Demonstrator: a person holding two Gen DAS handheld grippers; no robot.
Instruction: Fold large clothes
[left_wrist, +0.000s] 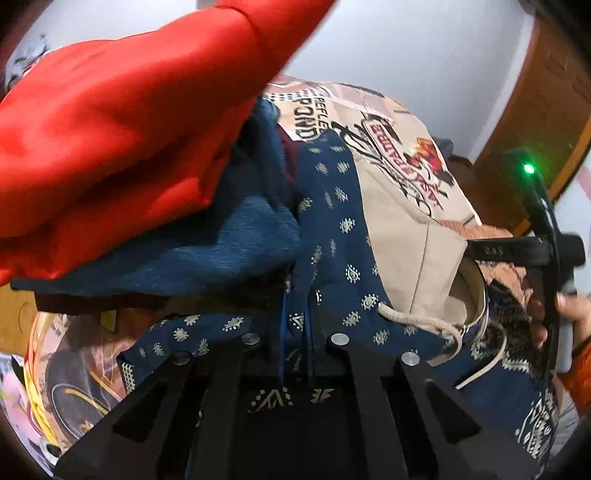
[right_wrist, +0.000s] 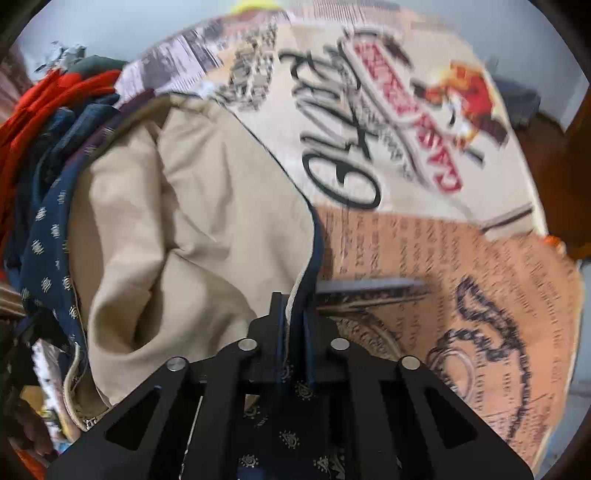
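Observation:
A large navy garment (left_wrist: 332, 206) with small pale motifs and a beige lining (left_wrist: 406, 240) lies on a heap of clothes. A cream drawstring (left_wrist: 424, 325) hangs from its hood. My left gripper (left_wrist: 297, 317) is shut on a fold of the navy cloth at the bottom centre of the left wrist view. In the right wrist view, my right gripper (right_wrist: 295, 310) is shut on the navy garment's dark edge (right_wrist: 314, 236), where the beige lining (right_wrist: 184, 221) meets it. More navy cloth (right_wrist: 288, 435) drapes back over the gripper's frame.
A red garment (left_wrist: 110, 129) and a blue denim-like piece (left_wrist: 221, 243) are piled at the left. A printed beige and orange sheet (right_wrist: 443, 258) lies under the clothes. Brown wooden furniture (left_wrist: 546, 92) stands at the right. A hand (left_wrist: 569, 306) holds the right tool's handle.

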